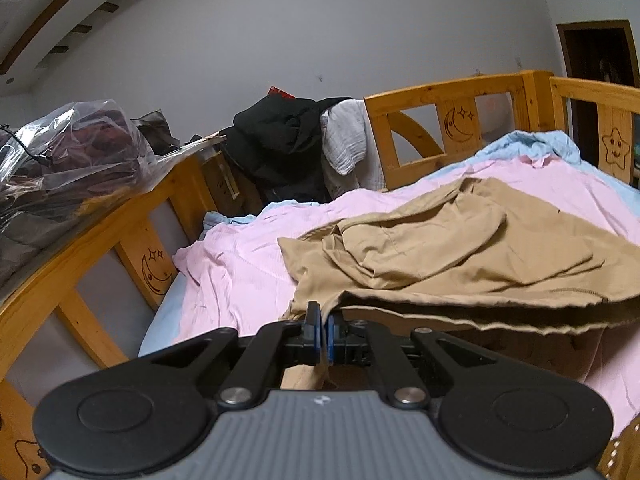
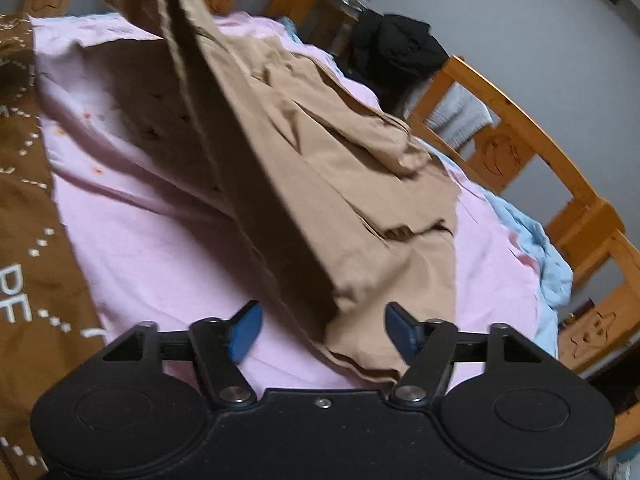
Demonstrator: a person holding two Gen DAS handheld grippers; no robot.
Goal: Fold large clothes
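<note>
Tan garment (image 1: 460, 240) spread mid-bed on pink sheet (image 1: 240, 264), partly folded, near edge lifted off sheet. Left gripper (image 1: 320, 328) clamped on garment's near corner, cloth pinched between blue pads. Right gripper (image 2: 322, 332) wide, pads (image 2: 246, 330) clear of cloth, garment's other corner lying loose between them. Wooden bed rail (image 1: 440, 96) along far edge, black clothes (image 1: 280, 140) draped over it

A: The garment (image 1: 472, 240) is plain tan, lying on a pale pink sheet (image 1: 240, 264) with a light blue blanket (image 1: 532, 144) at its edge.

B: And the bed frame (image 1: 424, 120)?

A: Honey-coloured wood, with dark moons and stars on it (the stars have smiling faces). The brown cloth (image 2: 28, 240) carries white dotted lines and white letters.
</note>
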